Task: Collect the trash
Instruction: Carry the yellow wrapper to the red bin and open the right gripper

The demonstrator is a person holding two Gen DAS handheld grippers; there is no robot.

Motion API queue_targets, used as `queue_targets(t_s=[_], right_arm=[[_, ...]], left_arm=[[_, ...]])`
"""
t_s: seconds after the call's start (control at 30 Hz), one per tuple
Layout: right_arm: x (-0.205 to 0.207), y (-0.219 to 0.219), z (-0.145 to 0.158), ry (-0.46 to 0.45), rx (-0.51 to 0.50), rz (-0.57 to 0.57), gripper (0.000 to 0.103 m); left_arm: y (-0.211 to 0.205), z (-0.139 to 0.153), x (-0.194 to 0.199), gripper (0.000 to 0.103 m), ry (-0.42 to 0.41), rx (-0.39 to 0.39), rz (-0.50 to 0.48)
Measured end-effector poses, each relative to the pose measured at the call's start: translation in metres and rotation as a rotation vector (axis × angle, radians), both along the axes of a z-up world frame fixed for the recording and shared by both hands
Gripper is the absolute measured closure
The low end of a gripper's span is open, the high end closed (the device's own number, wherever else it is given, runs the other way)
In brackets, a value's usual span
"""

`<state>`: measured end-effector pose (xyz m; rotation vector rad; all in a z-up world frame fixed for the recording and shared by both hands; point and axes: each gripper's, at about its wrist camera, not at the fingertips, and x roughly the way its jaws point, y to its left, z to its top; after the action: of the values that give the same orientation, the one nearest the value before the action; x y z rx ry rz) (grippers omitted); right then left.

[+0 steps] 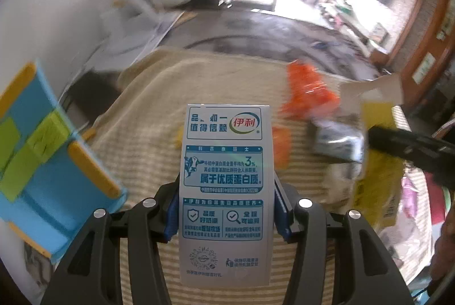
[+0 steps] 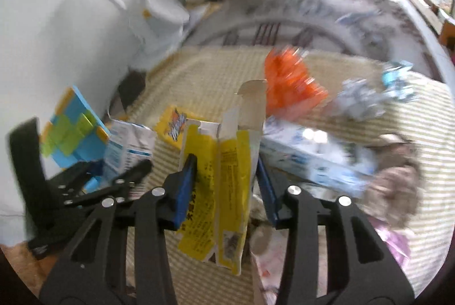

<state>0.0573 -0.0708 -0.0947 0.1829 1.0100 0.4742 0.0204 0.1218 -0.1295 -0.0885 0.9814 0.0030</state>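
Both grippers are carrying trash above the striped mat [image 1: 142,111], left gripper [image 1: 227,208] pinching a milk carton [image 1: 226,191], right gripper [image 2: 224,177] pinching a yellow box [image 2: 224,177], probably needing a bin next

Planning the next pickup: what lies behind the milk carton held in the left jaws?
Behind the milk carton lies the striped mat; an orange wrapper shows to its right, and a yellow scrap peeks out at its left edge. Whatever is directly behind it is covered.
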Motion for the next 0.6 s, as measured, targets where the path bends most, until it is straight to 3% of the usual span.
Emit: queue_targets(t_s=[0.23,0.6], right_arm=[[-0.028,-0.091,0.033,-0.066,0.096,-0.191,0.060],[-0.081,-0.226,0.057,-0.153,0.087,-0.338,0.060]], left_arm=[[-0.060,0.038,-0.006,0.054,-0.083,-0.006,-0.123],[-0.192,0.066,-0.021,0.054,-0.131,-0.062,-0.239]])
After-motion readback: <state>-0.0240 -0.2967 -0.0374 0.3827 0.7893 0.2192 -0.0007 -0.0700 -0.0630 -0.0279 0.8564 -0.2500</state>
